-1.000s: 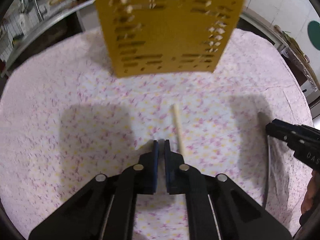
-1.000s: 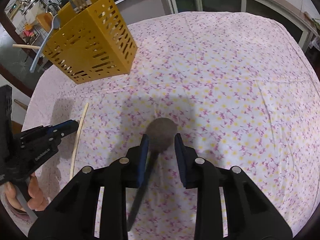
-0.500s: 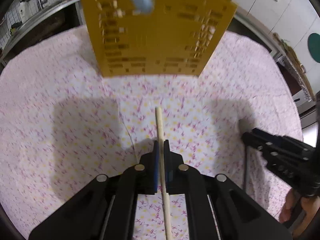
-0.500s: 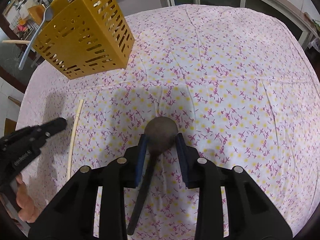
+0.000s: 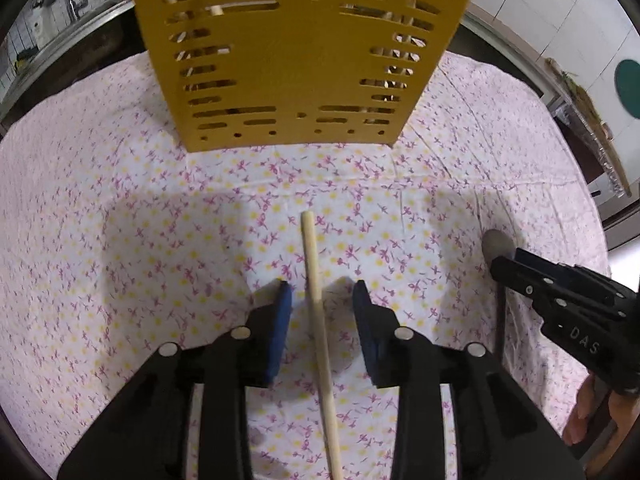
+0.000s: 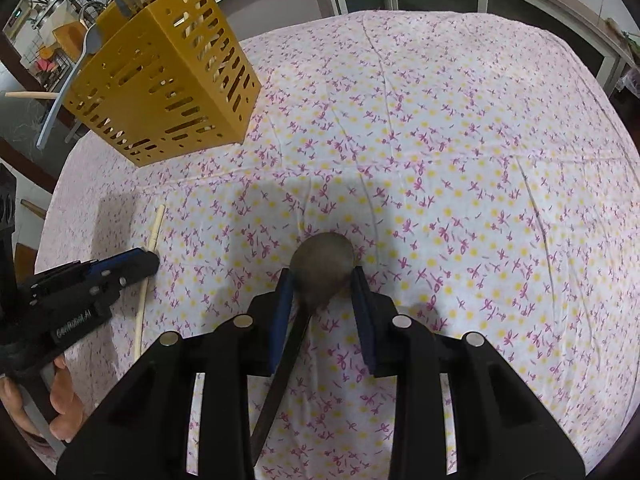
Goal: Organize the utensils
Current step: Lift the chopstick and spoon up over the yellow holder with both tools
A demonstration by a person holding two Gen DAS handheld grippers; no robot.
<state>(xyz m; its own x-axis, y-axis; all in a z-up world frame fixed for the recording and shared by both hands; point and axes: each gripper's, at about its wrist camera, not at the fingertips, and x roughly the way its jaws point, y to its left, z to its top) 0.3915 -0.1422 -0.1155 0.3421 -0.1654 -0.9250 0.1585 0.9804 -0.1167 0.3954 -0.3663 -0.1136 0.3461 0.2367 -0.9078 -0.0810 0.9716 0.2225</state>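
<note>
A pale wooden chopstick [image 5: 310,240] lies on the flowered tablecloth [image 5: 120,240], pointing at the yellow slotted utensil holder [image 5: 296,80]. My left gripper [image 5: 322,300] straddles it. Its jaws are opening, and the blue pads stand clear of the stick on both sides. In the right wrist view, my right gripper [image 6: 321,280] is shut on the bowl of a dark spoon [image 6: 322,260], low over the cloth. The spoon's handle runs back under the gripper. The holder [image 6: 160,88] stands at the far left and holds forks, a blue spoon and chopsticks.
The right gripper [image 5: 500,268] and a person's fingers [image 5: 580,412] show at the right edge of the left wrist view. In the right wrist view the left gripper [image 6: 152,258] sits over the chopstick [image 6: 157,224]. A counter and cabinets ring the table.
My left gripper slid over the chopstick and closer to the holder, and its shut jaws spread apart around the stick. The spoon bowl now sits deeper between the right pads.
</note>
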